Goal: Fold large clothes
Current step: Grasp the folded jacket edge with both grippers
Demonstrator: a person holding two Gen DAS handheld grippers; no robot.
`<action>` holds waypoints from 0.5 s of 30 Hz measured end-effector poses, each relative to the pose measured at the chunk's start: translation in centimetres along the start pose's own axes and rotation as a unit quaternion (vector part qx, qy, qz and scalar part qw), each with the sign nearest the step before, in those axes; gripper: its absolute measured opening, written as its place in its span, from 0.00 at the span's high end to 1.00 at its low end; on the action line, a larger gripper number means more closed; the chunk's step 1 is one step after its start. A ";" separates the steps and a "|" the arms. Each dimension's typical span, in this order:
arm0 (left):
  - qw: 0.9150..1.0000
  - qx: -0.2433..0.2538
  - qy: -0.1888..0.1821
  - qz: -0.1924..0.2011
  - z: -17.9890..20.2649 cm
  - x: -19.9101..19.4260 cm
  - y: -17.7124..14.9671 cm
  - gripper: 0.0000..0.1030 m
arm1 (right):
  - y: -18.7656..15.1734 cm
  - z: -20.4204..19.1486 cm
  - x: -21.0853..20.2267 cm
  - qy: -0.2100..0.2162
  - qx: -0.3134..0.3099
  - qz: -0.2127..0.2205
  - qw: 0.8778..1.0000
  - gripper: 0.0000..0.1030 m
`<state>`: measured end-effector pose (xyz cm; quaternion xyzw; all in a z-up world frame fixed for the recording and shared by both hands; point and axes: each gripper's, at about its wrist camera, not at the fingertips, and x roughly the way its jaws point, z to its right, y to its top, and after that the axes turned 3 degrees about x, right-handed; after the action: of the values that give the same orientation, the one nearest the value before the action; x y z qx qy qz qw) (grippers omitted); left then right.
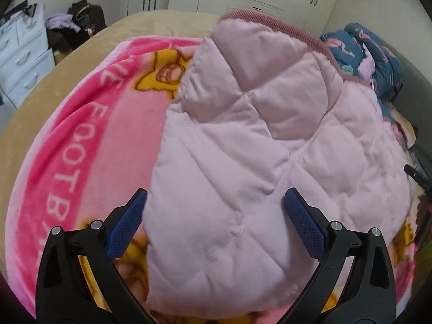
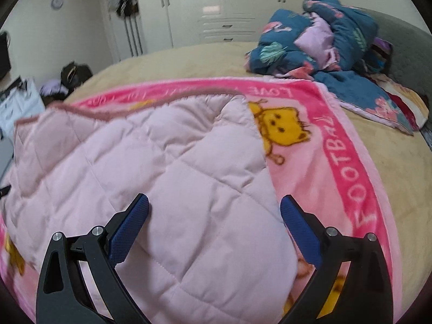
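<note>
A pale pink quilted garment [image 1: 256,140] with a darker ribbed pink trim [image 1: 272,27] lies spread on a pink cartoon blanket [image 1: 89,135] on the bed. My left gripper [image 1: 216,197] is open, just above the garment's near left part, holding nothing. In the right wrist view the same garment [image 2: 162,175] lies on the blanket [image 2: 337,145]. My right gripper [image 2: 214,202] is open over the garment's near right edge, holding nothing.
The bed has a beige cover [image 2: 189,59]. A crumpled blue floral duvet [image 2: 324,40] lies near the grey headboard [image 2: 405,43]. White drawers [image 1: 24,56] and a pile of bags [image 1: 78,27] stand beside the bed. White wardrobes [image 2: 224,5] line the far wall.
</note>
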<state>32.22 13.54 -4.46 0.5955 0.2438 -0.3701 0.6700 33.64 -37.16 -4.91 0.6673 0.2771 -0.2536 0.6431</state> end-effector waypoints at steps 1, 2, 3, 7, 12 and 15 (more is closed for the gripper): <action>1.000 -0.010 -0.010 0.008 -0.2 0.2 -0.3 0.11 | -0.1 -0.1 0.2 -0.005 -0.006 0.001 1.000 0.19; 1.000 -0.017 -0.020 0.012 -0.4 0.2 -0.3 0.18 | -0.2 -0.2 0.4 -0.010 -0.013 0.002 1.000 0.39; 0.999 -0.026 -0.032 0.015 -0.6 0.3 -0.3 0.39 | -0.4 -0.2 0.5 -0.011 -0.012 0.004 1.000 0.48; 0.999 -0.011 -0.021 0.036 0.0 -0.1 0.4 0.87 | 0.1 0.2 -0.5 -0.006 0.010 0.030 0.999 0.86; 0.996 0.000 0.004 0.093 1.1 -2.8 3.2 0.91 | 3.6 0.2 -2.6 -0.002 0.036 0.086 0.996 0.89; 0.992 -0.004 -0.004 0.123 1.7 -4.2 5.5 0.91 | 6.0 0.3 -2.2 -0.002 0.044 0.096 0.994 0.90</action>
<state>33.80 12.85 2.48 0.6165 0.1677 -0.2867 0.7139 36.22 -37.62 0.88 0.7179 0.1996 -0.2040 0.6350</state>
